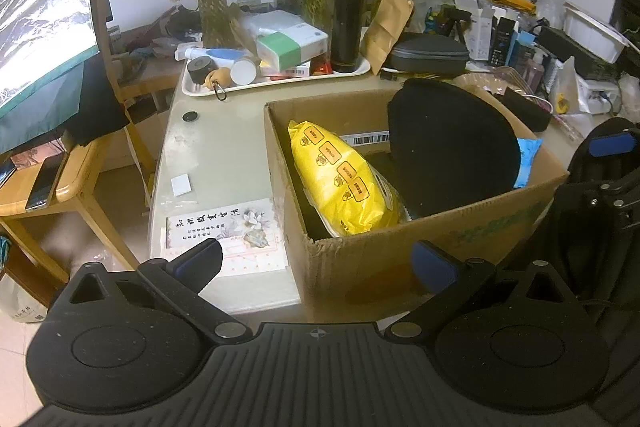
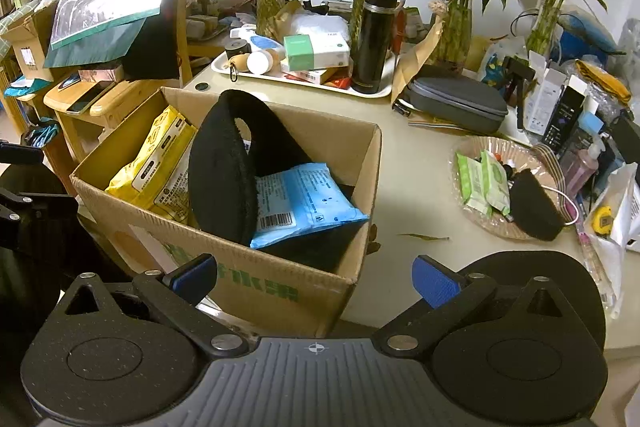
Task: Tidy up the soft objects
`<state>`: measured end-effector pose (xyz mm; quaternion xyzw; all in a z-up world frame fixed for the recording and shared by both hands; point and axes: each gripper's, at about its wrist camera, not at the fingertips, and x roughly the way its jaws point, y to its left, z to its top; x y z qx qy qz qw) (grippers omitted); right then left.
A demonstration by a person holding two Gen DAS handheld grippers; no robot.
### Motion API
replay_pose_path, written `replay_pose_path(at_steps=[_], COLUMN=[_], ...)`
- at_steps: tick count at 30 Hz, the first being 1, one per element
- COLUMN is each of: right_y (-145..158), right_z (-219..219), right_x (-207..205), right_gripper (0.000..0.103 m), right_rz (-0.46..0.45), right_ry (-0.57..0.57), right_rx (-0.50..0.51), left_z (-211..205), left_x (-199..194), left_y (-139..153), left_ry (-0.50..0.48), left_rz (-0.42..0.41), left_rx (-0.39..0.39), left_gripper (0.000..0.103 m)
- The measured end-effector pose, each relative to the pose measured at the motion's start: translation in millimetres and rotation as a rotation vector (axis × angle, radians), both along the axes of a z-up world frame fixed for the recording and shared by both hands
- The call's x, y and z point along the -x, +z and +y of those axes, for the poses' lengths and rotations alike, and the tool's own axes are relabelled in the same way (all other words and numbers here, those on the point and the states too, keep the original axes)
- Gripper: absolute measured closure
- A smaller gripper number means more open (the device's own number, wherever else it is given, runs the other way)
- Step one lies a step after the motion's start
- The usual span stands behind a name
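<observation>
Both grippers spread wide, holding nothing. Left gripper (image 1: 316, 259) and right gripper (image 2: 314, 277) hung at near wall of cardboard box (image 2: 256, 267), near desk's front edge. Yellow pack (image 1: 344, 179), black cushion (image 2: 224, 183), blue pack (image 2: 304, 199) already inside. Remaining black pad (image 2: 534, 205) on woven plate (image 2: 472, 147), toward desk's right edge, ahead-right of right fingers; right hand judged nearer.

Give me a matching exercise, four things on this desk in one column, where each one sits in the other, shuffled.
Things:
1. yellow pack
2. black flask
3. green wipes packets
4. grey zip case

Places:
A. in the wicker basket
B. directly on the desk
C. in the cardboard box
D. on the white tray

Pairs: 1-C, 2-D, 3-A, 4-B
</observation>
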<state>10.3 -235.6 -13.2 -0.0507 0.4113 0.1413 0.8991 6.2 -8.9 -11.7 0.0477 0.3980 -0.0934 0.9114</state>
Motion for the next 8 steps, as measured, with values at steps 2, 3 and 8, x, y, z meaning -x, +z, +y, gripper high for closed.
replay_pose_path(at_steps=[2,3,8], right_y=[-0.2,-0.2,-0.5], right_z=[-0.1,-0.1,-0.4], right_x=[0.1,0.1,0.2], right_gripper=[0.0,0.0,0.0], right_rz=[0.0,0.0,-0.001], right_ry=[-0.001,-0.002,-0.007], right_rx=[-0.001,-0.002,-0.005], left_z=[-0.4,-0.2,0.0], left_x=[0.1,0.0,1.5], left_y=[-0.4,-0.6,-0.5], left_ry=[0.001,0.002,-0.003], left_rz=[0.002,0.003,-0.012], left_rx=[-0.002,-0.003,-0.006], left_gripper=[0.0,0.0,0.0])
